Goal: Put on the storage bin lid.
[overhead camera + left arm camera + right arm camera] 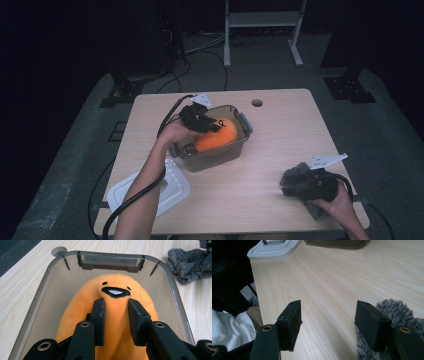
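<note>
Two grippers: left gripper [115, 303] pinches the orange plush [120, 322]; right gripper [328, 315] gapes, holding nothing.

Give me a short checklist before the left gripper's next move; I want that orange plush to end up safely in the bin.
1. Left gripper pinches the orange plush: ok, jaws shut on a fold.
2. Plush inside the clear bin: ok, within the walls.
3. Plush resting on the bin floor: cannot tell.
4. Lid off and out of the way: ok, on the table beside the bin.
5. Right gripper clear of the bin: ok, jaws open beside the grey fuzzy cloth.
</note>
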{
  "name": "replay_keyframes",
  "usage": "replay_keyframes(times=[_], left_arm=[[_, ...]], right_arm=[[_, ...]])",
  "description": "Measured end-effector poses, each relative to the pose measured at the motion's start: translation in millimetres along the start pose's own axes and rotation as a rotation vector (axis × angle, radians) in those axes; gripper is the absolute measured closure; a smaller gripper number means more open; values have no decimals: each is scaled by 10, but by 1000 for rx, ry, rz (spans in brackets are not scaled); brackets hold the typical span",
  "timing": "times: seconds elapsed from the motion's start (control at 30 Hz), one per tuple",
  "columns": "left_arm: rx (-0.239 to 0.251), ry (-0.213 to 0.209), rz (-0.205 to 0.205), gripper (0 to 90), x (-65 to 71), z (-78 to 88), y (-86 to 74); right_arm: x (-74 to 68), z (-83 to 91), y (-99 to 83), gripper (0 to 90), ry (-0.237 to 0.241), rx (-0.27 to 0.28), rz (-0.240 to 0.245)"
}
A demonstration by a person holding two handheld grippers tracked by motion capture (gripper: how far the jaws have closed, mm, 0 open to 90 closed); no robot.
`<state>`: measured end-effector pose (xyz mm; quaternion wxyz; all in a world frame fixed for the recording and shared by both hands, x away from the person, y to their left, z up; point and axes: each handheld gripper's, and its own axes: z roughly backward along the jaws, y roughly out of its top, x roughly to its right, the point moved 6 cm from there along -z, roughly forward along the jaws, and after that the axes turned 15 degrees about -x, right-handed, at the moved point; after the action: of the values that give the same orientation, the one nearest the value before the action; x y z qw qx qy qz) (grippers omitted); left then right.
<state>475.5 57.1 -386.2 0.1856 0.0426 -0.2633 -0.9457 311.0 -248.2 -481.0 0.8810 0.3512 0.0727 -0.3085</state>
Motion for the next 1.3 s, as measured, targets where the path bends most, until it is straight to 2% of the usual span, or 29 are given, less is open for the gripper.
replay_keyframes(times=[0.47, 0.77, 1.07, 1.13, 1.17, 1.2, 1.3], left_arm=[[-46, -8, -11, 677, 24, -73, -22], [-47, -14, -12, 679, 38, -81, -14], [-71, -19, -19, 694, 41, -121, -42], [-69, -21, -19, 698, 41, -119, -41], [-29, -38, -7, 732, 42, -83, -16], [-22, -37, -5, 731, 43, -68, -7], [-21, -26, -17, 702, 53, -24, 9]], right_arm=[[1, -2, -2, 369, 1, -1, 0], [2, -7, -1, 369, 1, -2, 3], [2, -9, -2, 370, 2, -3, 1], [2, -10, -2, 369, 2, -3, 0], [0, -11, -1, 369, 3, -4, 0], [0, -11, -1, 369, 2, -4, 1], [-1, -13, 0, 369, 3, -5, 1]])
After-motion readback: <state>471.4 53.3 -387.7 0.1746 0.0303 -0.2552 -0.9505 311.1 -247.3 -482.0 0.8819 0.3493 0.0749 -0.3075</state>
